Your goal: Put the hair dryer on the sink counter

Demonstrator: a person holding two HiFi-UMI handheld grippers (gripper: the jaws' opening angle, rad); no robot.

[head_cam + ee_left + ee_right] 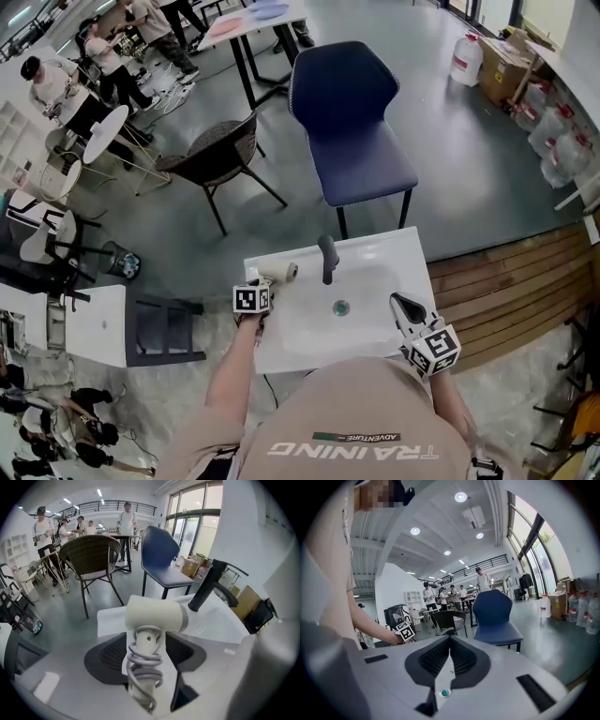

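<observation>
Between left hand-held gripper (146, 644) jaws, hair dryer (157, 614)

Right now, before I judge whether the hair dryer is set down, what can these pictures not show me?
1. Underside of the hair dryer: left gripper view, its own barrel hides where it meets the sink counter; head view, too small.
2. Lower end of the cord: left gripper view, cut off behind the left tongs' body.
3. Counter's near edge, partly: head view, the person's shirt covers it.
</observation>
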